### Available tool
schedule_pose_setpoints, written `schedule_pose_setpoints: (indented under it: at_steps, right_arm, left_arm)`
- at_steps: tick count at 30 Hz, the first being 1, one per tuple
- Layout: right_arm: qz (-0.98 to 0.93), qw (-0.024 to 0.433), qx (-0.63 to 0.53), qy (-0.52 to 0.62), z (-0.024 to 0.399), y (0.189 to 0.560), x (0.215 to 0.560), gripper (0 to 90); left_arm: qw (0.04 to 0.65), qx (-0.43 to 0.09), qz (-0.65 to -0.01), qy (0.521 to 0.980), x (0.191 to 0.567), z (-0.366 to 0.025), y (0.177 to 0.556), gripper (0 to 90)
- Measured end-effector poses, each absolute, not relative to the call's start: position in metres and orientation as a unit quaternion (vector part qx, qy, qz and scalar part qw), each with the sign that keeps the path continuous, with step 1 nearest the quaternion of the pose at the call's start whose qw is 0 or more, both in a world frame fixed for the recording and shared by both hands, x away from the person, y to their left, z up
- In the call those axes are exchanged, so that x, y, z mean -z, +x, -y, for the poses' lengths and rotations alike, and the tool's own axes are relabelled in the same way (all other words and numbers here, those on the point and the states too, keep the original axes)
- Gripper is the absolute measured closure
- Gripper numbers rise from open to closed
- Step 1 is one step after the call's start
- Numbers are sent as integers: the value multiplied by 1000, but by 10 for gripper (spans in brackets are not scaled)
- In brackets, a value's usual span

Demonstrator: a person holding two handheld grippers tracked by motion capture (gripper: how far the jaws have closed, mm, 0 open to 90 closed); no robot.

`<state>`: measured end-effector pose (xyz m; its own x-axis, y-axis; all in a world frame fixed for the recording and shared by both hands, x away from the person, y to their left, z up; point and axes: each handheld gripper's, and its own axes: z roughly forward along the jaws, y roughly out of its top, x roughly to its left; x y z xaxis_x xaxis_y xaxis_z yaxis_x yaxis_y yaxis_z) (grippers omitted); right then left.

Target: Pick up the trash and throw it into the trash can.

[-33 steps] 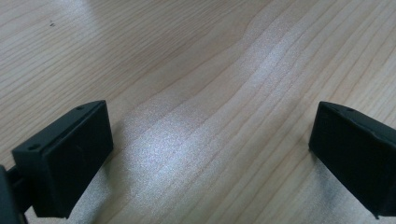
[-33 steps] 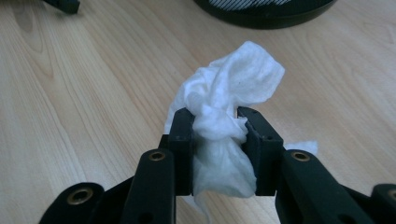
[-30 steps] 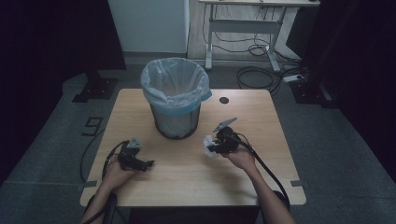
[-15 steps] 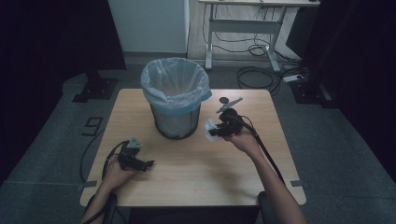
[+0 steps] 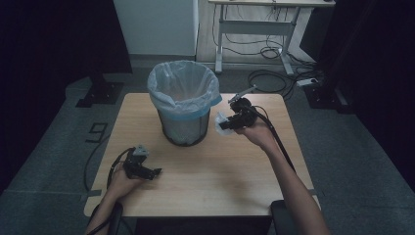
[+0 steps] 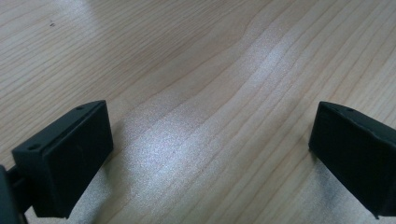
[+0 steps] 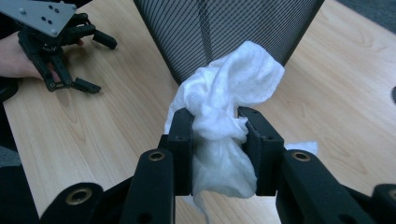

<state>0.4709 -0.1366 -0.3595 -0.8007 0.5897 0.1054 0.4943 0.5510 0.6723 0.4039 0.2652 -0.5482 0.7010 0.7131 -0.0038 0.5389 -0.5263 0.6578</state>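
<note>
A crumpled white tissue [image 7: 224, 116] is pinched between the jaws of my right gripper [image 7: 215, 127], which is shut on it. In the high view the right gripper [image 5: 226, 122] holds the tissue [image 5: 220, 120] in the air just right of the black mesh bin [image 5: 184, 126], below its rim. The bin is lined with a pale blue bag [image 5: 182, 88] and stands at the back middle of the wooden table [image 5: 230, 171]. My left gripper [image 5: 151, 172] rests low on the table at the front left, jaws wide apart with bare wood between them [image 6: 210, 154].
The left gripper [image 7: 74, 74] and its hand lie to the left in the right gripper view, apart from the bin's mesh wall [image 7: 224, 28]. A cable [image 5: 279, 142] trails from the right gripper. Behind the table stand a desk frame [image 5: 254, 29] and floor cables [image 5: 274, 78].
My right gripper has risen with the tissue from the table surface and moved toward the bin's right side. The left gripper has stayed put.
</note>
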Motion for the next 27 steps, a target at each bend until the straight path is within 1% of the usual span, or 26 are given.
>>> schedule_pose_setpoints:
  at_steps: [2, 3, 5, 7, 10, 11, 16, 19, 27]
  right_arm:
    - [-877, 68, -361, 309, 137, 471, 357, 666]
    - [-876, 70, -365, 309, 137, 472, 347, 665]
    - [-875, 72, -366, 308, 137, 473, 344, 665]
    - [-875, 75, -366, 308, 136, 475, 330, 665]
    - [-874, 73, -368, 309, 135, 477, 321, 665]
    - [-872, 73, -373, 308, 135, 480, 313, 665]
    - [-871, 78, -377, 307, 134, 483, 299, 666]
    - [-869, 86, -378, 308, 129, 486, 282, 666]
    - [-868, 97, -382, 303, 112, 498, 259, 665]
  left_arm:
    - [325, -134, -363, 863, 548, -265, 404, 0]
    - [325, -134, -363, 863, 548, -265, 404, 0]
    - [325, -134, -363, 863, 548, -265, 404, 0]
    - [325, -134, -363, 863, 548, -265, 404, 0]
    - [324, -134, -363, 863, 548, -265, 404, 0]
    - [325, -133, -363, 863, 548, -265, 404, 0]
    - [325, -134, -363, 863, 548, -265, 404, 0]
    - [325, -134, -363, 863, 548, -265, 404, 0]
    - [325, -134, -363, 863, 548, -265, 404, 0]
